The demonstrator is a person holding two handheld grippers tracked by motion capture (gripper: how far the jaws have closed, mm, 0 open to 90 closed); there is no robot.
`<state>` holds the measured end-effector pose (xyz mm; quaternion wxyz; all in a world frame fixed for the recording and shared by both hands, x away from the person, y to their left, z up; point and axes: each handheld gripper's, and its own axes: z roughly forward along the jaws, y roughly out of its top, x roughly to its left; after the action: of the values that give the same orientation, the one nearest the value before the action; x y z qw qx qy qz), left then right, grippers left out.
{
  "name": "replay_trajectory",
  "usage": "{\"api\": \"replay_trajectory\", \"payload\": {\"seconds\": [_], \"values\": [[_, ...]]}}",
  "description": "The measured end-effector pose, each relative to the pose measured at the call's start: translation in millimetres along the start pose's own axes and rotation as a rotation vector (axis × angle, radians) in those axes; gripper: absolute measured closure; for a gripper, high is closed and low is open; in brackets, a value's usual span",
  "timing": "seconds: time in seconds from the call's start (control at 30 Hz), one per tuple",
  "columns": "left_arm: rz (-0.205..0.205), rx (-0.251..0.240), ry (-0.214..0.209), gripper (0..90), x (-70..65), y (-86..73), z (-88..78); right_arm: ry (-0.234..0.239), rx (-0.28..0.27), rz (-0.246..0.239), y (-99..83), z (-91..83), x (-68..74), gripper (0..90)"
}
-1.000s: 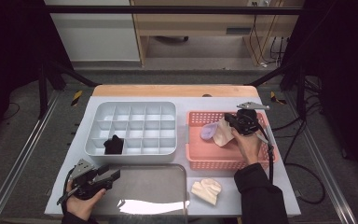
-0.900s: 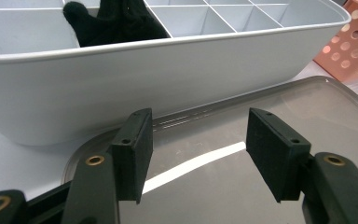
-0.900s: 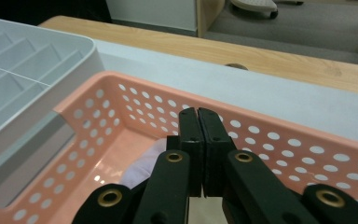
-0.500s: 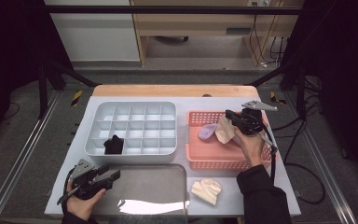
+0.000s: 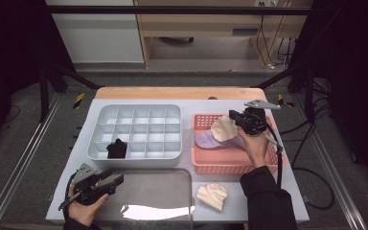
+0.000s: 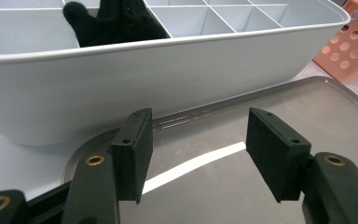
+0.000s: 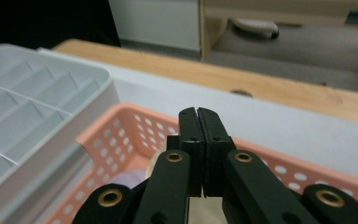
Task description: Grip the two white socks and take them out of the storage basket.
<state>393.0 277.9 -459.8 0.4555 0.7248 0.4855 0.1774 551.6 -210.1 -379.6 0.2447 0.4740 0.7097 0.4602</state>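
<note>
The job looked like sorting small garments from the pink basket into the white divided organiser, and it seemed barely begun: one black sock sat in a front cell. The right hand-held gripper, jaws pressed together, pinched a soft, crumpled cream sock above the basket, over a lilac sock. Another cream piece lay on the surface. The left hand-held gripper rested spread and empty over the tray.
</note>
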Motion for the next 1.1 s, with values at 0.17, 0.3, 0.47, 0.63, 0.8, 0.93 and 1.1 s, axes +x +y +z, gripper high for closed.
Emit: {"api": "replay_trajectory", "payload": {"seconds": [0.17, 0.3, 0.47, 0.63, 0.8, 0.93, 1.1], "values": [[-0.004, -0.004, -0.003, 40.3, 0.8, 0.0, -0.8, -0.074, 0.128, -0.006, -14.7, 22.0, -7.3, 89.7], [-0.001, -0.001, -0.003, 40.3, 0.5, 0.0, -0.3, -0.13, 0.183, 0.01, -19.4, 29.6, -12.7, 89.1], [-0.002, 0.0, -0.002, 40.3, 0.4, 0.0, -0.2, -0.132, 0.211, 0.016, -23.8, 34.1, -14.9, 80.2], [-0.001, -0.002, -0.002, 40.3, 0.0, 0.0, -0.3, -0.108, 0.171, 0.004, -19.9, 28.1, -10.0, 69.9], [0.001, 0.001, -0.001, 40.3, -0.5, 0.0, 0.2, -0.082, 0.153, -0.015, -18.3, 24.3, 0.0, 57.7], [0.0, -0.001, -0.001, 40.3, -0.4, -0.1, -0.2, -0.089, 0.198, -0.029, -23.2, 32.7, 4.9, 54.7], [0.0, -0.001, -0.001, 40.3, 0.0, -0.1, -0.6, -0.127, 0.235, -0.037, -28.9, 43.4, 3.9, 55.2]]}}
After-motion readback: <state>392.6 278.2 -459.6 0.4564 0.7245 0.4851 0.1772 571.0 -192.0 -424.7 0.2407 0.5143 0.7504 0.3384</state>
